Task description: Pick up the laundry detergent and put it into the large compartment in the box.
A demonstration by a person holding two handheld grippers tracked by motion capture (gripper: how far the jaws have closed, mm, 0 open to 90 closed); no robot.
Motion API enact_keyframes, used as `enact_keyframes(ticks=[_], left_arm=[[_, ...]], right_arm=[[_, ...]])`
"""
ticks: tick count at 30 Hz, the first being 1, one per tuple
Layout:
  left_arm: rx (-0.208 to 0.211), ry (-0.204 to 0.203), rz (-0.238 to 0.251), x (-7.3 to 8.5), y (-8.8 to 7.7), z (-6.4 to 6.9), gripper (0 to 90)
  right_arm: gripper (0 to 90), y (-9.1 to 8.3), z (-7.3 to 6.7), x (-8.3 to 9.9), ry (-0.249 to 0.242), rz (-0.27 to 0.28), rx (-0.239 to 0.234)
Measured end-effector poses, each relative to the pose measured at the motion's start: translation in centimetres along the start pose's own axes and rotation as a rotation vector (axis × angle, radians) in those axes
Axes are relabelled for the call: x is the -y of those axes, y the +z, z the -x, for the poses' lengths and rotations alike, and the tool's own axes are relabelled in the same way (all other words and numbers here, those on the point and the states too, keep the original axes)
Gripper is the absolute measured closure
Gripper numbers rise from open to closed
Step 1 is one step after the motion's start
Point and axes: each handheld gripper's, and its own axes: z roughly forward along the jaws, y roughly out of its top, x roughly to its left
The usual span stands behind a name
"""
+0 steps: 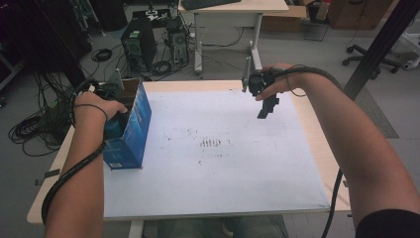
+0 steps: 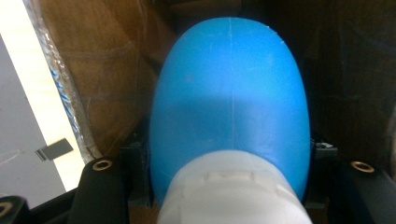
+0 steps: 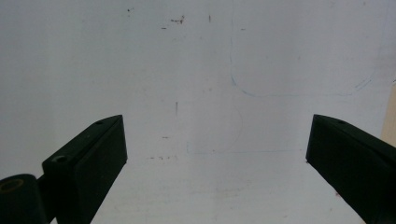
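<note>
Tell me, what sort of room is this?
Probably a lab or workshop: a black desktop computer tower stands on the floor among loose black cable coils, behind the pale wooden work table.

A smooth, glossy blue plastic bottle [image 2: 231,107] with a white ribbed cap [image 2: 233,191] sits inside the blue printed cardboard box [image 1: 130,130], whose brown inner walls look matt.

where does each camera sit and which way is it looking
High view: above the person's side, looking forward and down on the table; both forearms, left gripper at the blue box, right gripper raised.
Left gripper view: on the left gripper, facing into the box at a blue bottle between its jaws.
Right gripper view: on the right gripper, facing down at the white sheet; jaws wide apart.
Shared: high and left views both show the box.
</note>
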Motion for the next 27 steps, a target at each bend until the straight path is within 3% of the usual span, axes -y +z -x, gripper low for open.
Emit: enact_keyframes(ticks=[16,27], left_arm=[[-0.033,0.001,0.016,0.29,0.06,0.84,38.0],[-0.026,-0.001,0.018,0.4,0.1,0.64,37.9]], right_arm=[[5.2,-0.3,-0.35,-0.03,-0.004,0.006,0.008],[5.2,-0.16,-0.38,-0.03,-0.005,0.007,0.005]])
